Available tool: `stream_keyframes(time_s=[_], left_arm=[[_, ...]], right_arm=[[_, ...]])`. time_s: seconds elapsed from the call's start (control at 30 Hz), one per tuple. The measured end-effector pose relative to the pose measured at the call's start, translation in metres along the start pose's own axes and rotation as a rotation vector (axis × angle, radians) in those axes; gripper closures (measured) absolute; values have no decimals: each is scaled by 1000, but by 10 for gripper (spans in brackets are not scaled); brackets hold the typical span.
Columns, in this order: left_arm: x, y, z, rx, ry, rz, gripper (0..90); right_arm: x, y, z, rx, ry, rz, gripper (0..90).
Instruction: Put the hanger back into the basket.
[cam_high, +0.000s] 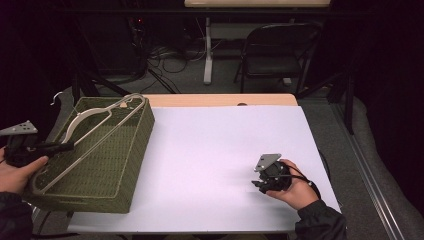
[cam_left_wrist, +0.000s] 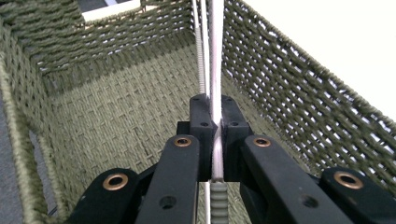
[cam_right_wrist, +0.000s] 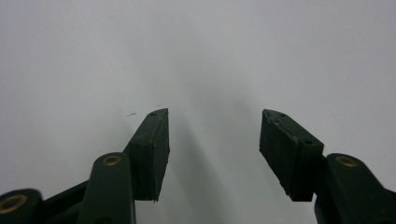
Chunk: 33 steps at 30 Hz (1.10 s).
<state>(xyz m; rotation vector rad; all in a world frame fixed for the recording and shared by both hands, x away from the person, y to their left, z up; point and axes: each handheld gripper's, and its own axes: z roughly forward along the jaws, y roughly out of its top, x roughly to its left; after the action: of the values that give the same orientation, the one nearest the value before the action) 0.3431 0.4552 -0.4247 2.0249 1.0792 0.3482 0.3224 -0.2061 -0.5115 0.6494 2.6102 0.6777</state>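
Note:
A green woven basket (cam_high: 127, 165) stands at the table's left edge with pale clothes hangers (cam_high: 95, 116) lying across its top. My left gripper (cam_high: 65, 146) reaches over the basket's left rim, shut on a hanger's thin bar. In the left gripper view the jaws (cam_left_wrist: 213, 122) pinch that pale bar (cam_left_wrist: 215, 56), which runs away over the basket's inside (cam_left_wrist: 116, 107). My right gripper (cam_high: 259, 184) rests low on the white table sheet (cam_high: 215, 145) at the right, held in a hand. In the right gripper view its jaws (cam_right_wrist: 214, 116) stand open with nothing between them.
A wire hook (cam_high: 56, 97) sticks out beyond the basket's far left corner. The bare wooden tabletop (cam_high: 220, 100) shows behind the sheet. A black folding chair (cam_high: 277, 55) and a white table leg (cam_high: 207, 50) stand beyond the table, with cables on the floor.

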Motion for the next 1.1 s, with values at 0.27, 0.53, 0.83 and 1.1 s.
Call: stream_keyframes(time_s=[0.27, 0.53, 0.83, 1.1], left_arm=[[0, -12, 19, 42, 2, -5, 872], [1, -21, 40, 93, 10, -23, 872], [5, -21, 41, 133, 122, -57, 800], [5, -20, 26, 88, 265, -50, 596]], right_arm=[[0, -1, 3, -10, 4, -3, 429], [0, -1, 4, -12, 5, -7, 429], [1, -3, 4, -12, 6, 5, 428], [1, -3, 5, -28, 3, 6, 428]])
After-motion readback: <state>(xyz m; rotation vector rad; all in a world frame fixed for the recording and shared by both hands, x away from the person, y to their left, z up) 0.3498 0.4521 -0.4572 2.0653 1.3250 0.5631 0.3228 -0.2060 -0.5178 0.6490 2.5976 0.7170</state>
